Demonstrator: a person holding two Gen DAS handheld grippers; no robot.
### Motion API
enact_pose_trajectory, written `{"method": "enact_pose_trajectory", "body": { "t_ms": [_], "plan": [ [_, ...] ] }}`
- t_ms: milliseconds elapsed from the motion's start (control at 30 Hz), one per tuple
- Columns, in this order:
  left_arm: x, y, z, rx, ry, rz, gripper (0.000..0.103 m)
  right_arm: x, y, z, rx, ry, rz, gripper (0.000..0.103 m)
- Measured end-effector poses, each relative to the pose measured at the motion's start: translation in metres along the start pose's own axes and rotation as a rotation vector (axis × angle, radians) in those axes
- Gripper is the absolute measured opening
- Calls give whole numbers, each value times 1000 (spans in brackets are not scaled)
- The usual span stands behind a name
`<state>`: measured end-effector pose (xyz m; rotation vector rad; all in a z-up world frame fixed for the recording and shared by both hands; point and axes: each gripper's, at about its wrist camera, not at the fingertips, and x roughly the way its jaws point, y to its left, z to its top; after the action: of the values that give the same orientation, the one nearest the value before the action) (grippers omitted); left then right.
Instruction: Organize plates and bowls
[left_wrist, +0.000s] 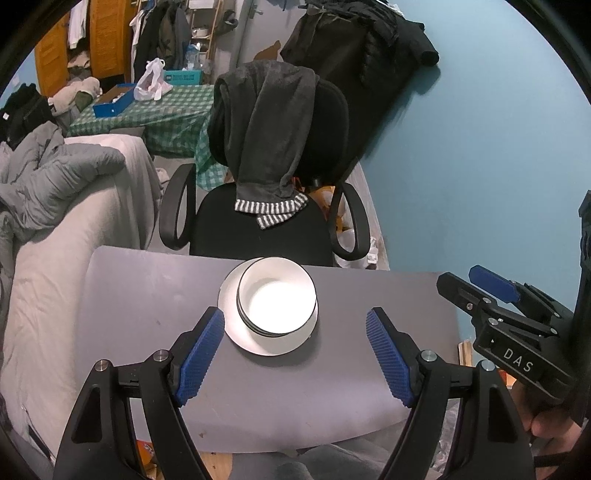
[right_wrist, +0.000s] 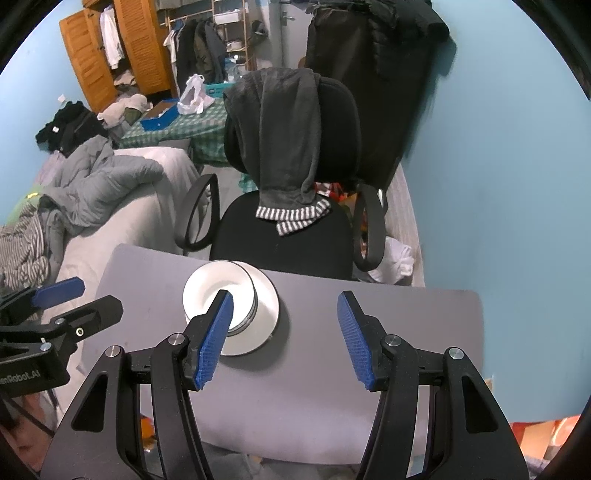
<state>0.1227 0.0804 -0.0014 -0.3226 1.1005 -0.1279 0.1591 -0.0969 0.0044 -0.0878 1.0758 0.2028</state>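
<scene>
"DAS" on right gripper (left_wrist: 476, 291) body; "...enRobot.AI" (cut off) on left gripper (right_wrist: 70, 301).

Left wrist view: looks steeply down past its own open blue pads at the grey table (left_wrist: 147, 295), close above it. Right wrist view: same tilt, set to the right. Both share the stacked bowls (left_wrist: 277, 299) on the plate (left_wrist: 236, 332), the office chair (left_wrist: 258, 229) and the blue wall (left_wrist: 480, 166).

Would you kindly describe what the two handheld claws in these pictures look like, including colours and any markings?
Both match: the left claw and right claw have matte black angular linkage arms with silver pivot pins, ending in blue, finely ribbed finger pads. Seen from the left camera, the right claw's black body bears white letters "DAS". From the right camera, the left claw's body shows white lettering ending "nRobot.AI".
</scene>
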Motion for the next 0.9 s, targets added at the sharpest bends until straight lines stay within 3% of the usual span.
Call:
{"method": "enact_pose_trajectory", "body": {
  "t_ms": [900],
  "plan": [
    [1, 2, 4, -2, 2, 11, 80, 3, -1, 1, -8, 3, 0, 57]
  ]
}}
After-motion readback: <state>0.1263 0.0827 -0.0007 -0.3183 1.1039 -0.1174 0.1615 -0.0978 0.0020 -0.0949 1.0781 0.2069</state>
